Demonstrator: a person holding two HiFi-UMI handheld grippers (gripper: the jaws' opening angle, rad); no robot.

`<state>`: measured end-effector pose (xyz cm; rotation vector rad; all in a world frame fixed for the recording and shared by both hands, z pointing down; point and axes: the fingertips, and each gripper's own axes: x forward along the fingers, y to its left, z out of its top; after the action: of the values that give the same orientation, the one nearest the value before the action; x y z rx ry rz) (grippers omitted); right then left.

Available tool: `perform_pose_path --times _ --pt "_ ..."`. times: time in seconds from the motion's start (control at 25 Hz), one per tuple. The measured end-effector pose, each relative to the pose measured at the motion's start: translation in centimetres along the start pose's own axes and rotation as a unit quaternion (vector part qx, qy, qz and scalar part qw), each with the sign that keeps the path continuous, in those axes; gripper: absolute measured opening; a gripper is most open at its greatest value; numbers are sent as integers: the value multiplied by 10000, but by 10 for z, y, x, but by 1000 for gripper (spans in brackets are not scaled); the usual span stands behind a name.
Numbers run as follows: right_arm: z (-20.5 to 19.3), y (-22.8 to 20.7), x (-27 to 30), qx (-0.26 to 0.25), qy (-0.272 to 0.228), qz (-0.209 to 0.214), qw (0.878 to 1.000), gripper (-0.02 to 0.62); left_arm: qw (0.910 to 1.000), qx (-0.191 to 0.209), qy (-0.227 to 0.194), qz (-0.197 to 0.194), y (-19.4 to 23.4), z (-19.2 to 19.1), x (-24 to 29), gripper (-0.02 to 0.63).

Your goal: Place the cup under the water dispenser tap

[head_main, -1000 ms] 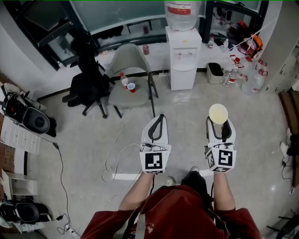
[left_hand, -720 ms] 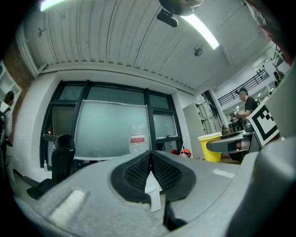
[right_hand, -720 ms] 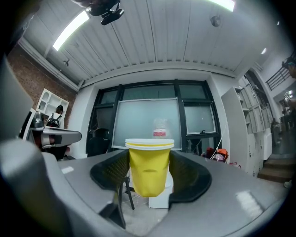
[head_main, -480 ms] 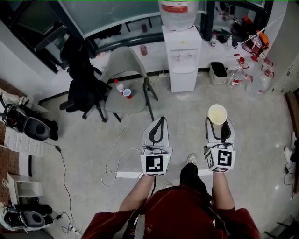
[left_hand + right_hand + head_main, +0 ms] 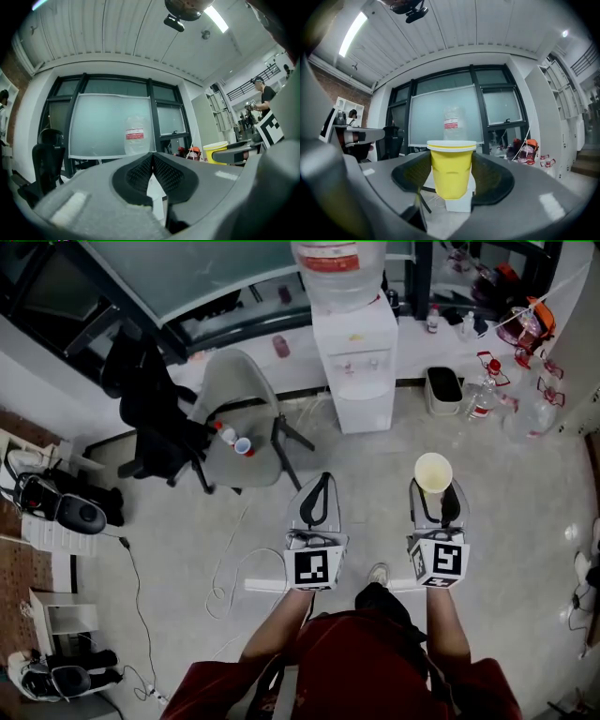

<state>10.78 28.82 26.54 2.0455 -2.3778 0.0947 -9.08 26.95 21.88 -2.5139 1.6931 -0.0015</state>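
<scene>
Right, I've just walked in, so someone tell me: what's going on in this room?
A person holds a gripper in each hand. The right gripper grips a yellow cup upright between its fingers. The left gripper is empty, its fingers shut together. The water dispenser stands ahead, well apart from the cup, so the cup is not yet under its tap.

Your right hand-held gripper (image 5: 451, 180) clamps an upright yellow cup (image 5: 451, 168); the water dispenser (image 5: 453, 123) stands at twelve o'clock behind it.
</scene>
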Motion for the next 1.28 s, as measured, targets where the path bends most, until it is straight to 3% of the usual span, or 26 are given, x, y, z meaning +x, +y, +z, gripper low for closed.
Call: perform_pose_path --times 0.24,0.56,0.92,1.28 --pt "-13 -37 51 42 142 124 9998 259 9998 -154 106 76 -12 -10 59 5" --pt "-32 -41 113 -37 287 204 9994 259 9996 -241 133 17 6 -38 111 5" --pt "-68 -26 223 -245 509 166 9983 258 9982 -556 -55 -224 68 -96 201 6" --pt "-130 -1 322 -59 1059 114 9943 258 9955 -641 538 -443 130 -174 282 6"
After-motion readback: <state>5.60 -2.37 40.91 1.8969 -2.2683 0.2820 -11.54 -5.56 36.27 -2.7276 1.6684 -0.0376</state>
